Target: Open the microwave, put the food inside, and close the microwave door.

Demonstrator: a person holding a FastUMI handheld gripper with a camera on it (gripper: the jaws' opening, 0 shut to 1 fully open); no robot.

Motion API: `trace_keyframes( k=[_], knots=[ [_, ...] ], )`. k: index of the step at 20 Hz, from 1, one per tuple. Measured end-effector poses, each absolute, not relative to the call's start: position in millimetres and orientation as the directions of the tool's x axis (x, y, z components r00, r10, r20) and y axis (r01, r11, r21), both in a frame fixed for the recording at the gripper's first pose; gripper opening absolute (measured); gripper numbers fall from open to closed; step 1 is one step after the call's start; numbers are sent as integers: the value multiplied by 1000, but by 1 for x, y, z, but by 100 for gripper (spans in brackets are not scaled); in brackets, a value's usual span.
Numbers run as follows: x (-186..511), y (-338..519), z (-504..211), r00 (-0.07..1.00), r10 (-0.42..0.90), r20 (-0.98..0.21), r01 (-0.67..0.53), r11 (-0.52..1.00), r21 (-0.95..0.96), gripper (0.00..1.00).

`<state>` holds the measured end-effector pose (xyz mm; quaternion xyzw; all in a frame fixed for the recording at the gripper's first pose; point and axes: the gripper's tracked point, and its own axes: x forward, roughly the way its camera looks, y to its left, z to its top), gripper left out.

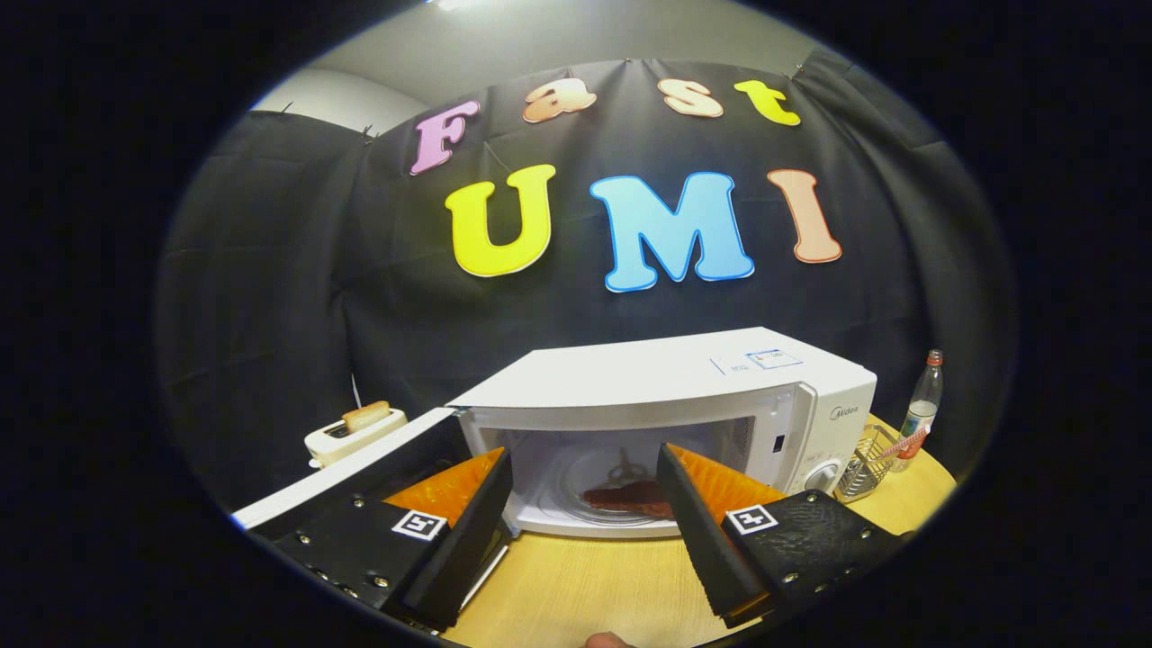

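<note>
A white microwave (pixel 684 378) stands on the wooden table (pixel 594 585) with its door (pixel 360 468) swung wide open to the left. Inside, on the glass turntable (pixel 576 486), lies a flat dark reddish piece of food (pixel 630 497). My gripper (pixel 585 486) is open and holds nothing. Its fingers stand in front of the cavity mouth, and the food lies beyond them, slightly toward the right finger. The left finger (pixel 459 513) overlaps the open door.
A white toaster (pixel 351 432) with a slice of bread in it sits left of the microwave, behind the door. To the right stand a wire basket (pixel 864 463) and a clear bottle (pixel 922 405). A fingertip (pixel 605 641) shows near my grip.
</note>
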<state>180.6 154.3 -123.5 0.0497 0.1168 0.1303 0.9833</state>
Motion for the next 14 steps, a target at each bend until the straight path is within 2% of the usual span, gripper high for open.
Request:
trace_keyframes(
  k=[10, 14],
  knots=[
    [80, 226, -80, 895, 416, -162, -394, 907, 149, 97],
    [41, 267, -65, 853, 509, -119, -489, 857, 160, 98]
  ],
)
